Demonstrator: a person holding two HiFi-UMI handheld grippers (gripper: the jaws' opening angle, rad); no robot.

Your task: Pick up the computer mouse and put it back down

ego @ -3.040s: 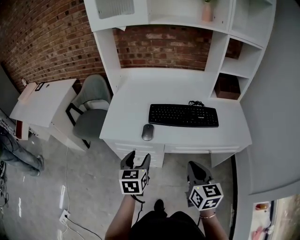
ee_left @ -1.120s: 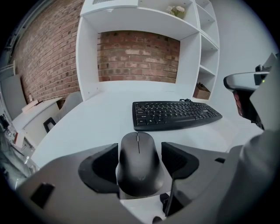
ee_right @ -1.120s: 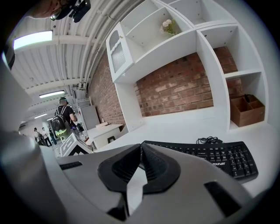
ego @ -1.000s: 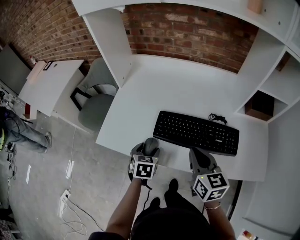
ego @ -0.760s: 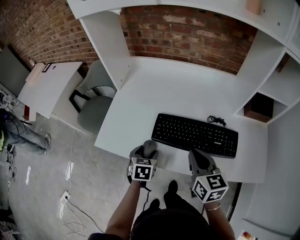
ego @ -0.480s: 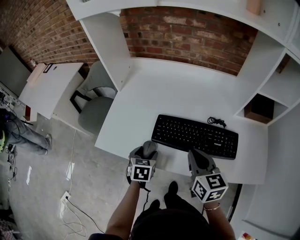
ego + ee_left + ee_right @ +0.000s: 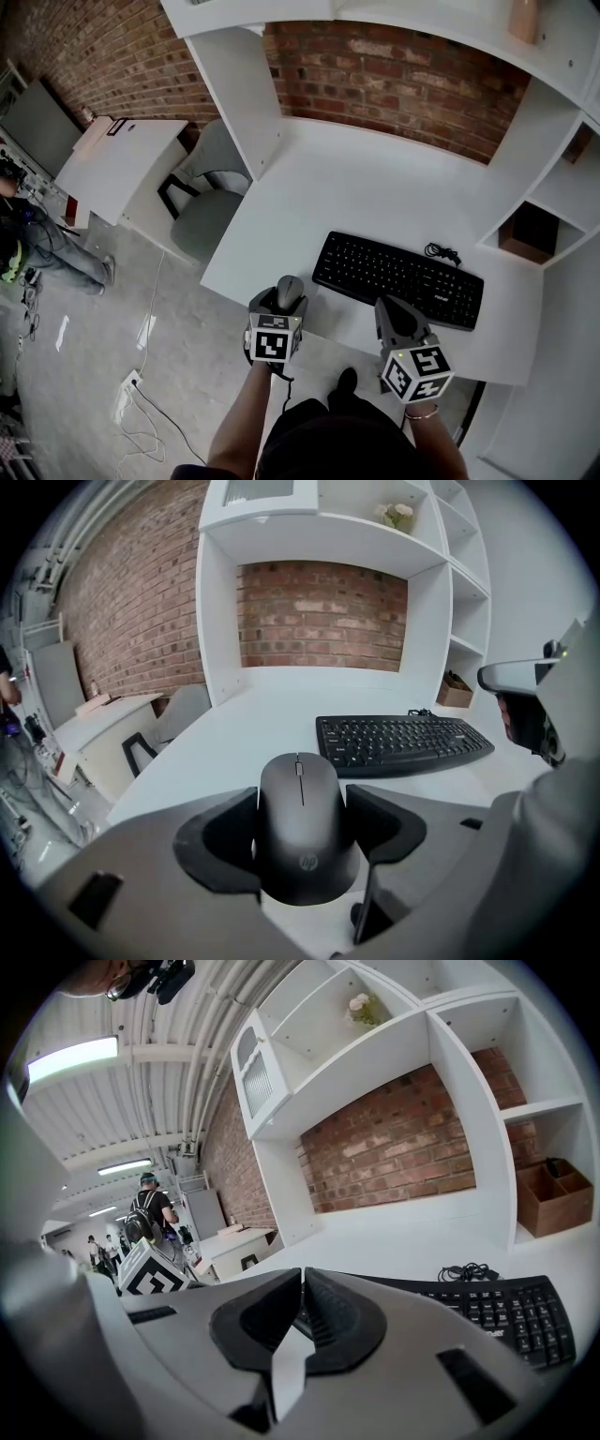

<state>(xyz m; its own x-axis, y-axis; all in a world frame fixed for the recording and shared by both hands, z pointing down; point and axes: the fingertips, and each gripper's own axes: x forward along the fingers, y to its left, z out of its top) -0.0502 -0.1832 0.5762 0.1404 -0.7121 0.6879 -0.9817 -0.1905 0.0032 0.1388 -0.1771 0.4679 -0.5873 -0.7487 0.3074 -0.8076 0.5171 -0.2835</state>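
A dark grey computer mouse [image 7: 290, 292] lies at the front edge of the white desk [image 7: 356, 187], left of a black keyboard [image 7: 398, 278]. My left gripper [image 7: 283, 298] is shut on the mouse [image 7: 305, 822], with one jaw pressed on each side of it. Whether it is off the desk I cannot tell. My right gripper [image 7: 396, 314] hovers at the desk's front edge below the keyboard, jaws shut with nothing between them. The right gripper view shows those jaws [image 7: 302, 1307] closed in front of the keyboard [image 7: 511, 1316].
A grey chair [image 7: 202, 211] stands left of the desk, beside a small white table [image 7: 117, 159]. White shelves rise around the desk, with a brown box [image 7: 530, 232] in a cubby at the right. Cables [image 7: 141, 403] lie on the floor; a person [image 7: 37, 253] stands far left.
Both grippers have moved up from below the desk to its front edge. The left gripper's jaws have come around the mouse and shut on it. The right gripper stays shut.
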